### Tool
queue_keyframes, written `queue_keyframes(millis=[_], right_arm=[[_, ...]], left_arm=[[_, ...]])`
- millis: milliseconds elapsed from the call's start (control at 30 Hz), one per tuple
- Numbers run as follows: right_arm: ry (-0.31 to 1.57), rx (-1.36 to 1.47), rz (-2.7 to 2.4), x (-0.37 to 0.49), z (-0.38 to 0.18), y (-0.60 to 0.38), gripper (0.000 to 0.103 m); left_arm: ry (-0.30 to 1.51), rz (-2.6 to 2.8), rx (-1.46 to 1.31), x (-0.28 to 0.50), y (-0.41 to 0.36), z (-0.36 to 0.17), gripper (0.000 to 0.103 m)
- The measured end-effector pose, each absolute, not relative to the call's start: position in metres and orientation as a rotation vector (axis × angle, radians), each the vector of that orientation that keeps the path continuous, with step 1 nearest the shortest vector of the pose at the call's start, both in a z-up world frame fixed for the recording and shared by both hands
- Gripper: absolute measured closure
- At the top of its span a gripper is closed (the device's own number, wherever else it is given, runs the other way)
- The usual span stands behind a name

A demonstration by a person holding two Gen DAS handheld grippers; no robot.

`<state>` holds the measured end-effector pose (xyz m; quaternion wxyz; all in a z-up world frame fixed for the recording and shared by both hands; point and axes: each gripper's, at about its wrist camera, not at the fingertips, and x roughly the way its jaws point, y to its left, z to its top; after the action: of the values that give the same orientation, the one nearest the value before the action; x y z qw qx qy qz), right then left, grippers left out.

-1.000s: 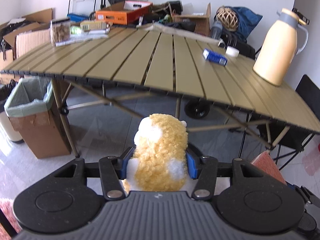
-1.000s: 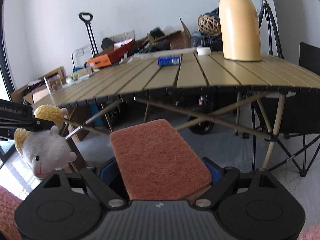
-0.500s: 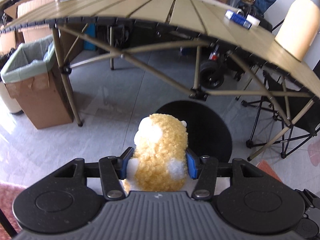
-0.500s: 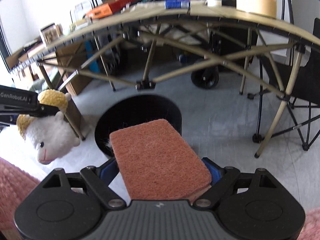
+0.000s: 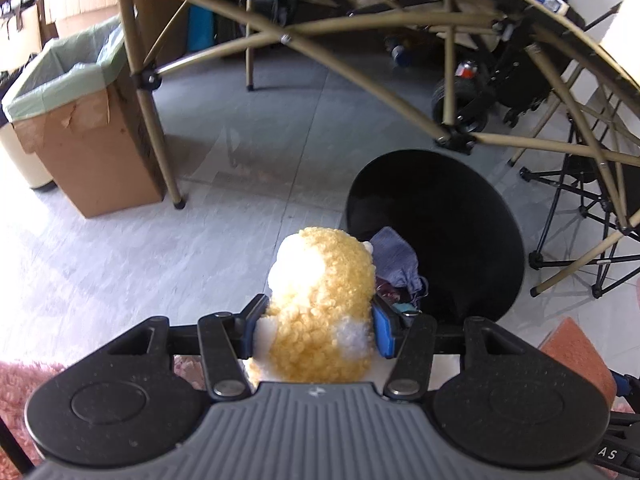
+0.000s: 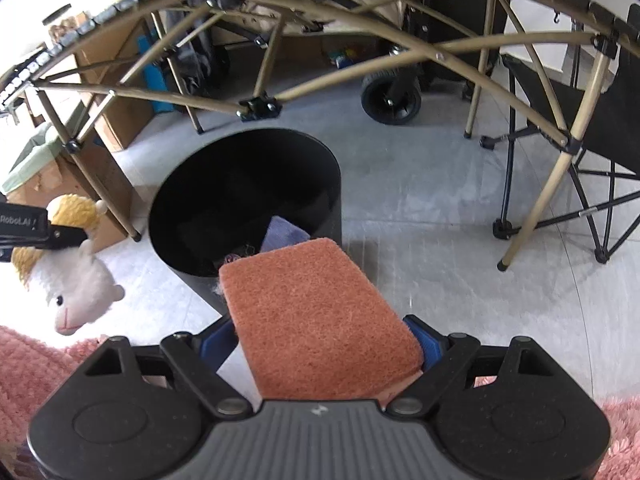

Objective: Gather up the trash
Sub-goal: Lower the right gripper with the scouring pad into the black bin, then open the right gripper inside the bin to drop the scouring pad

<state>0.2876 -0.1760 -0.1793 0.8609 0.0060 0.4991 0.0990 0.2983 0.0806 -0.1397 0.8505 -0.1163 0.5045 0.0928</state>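
Clamping plush sheep [image 5: 320, 312], left hand-held gripper [image 5: 316, 326]; clamping orange scouring pad [image 6: 316, 312], right hand-held gripper [image 6: 320, 340]; both hovered beside black bin [image 6: 244, 200], purple cloth [image 6: 286, 234] inside.

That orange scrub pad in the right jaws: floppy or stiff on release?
Probably fairly stiff: the scrub pad juts out flat past the right gripper without sagging. Likely light, being a thin fibrous slab. Its rough surface should resist slipping, so it may cling briefly before dropping into the black bin.
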Motion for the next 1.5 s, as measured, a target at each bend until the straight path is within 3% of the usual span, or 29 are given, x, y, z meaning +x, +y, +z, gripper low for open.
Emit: queue_keyframes(millis=[1500], right_arm=[[1.166, -0.064, 0.269, 0.408, -0.204, -0.074, 0.015]], left_arm=[[1.196, 0.356, -0.386, 0.323, 0.156, -0.192, 0.049]])
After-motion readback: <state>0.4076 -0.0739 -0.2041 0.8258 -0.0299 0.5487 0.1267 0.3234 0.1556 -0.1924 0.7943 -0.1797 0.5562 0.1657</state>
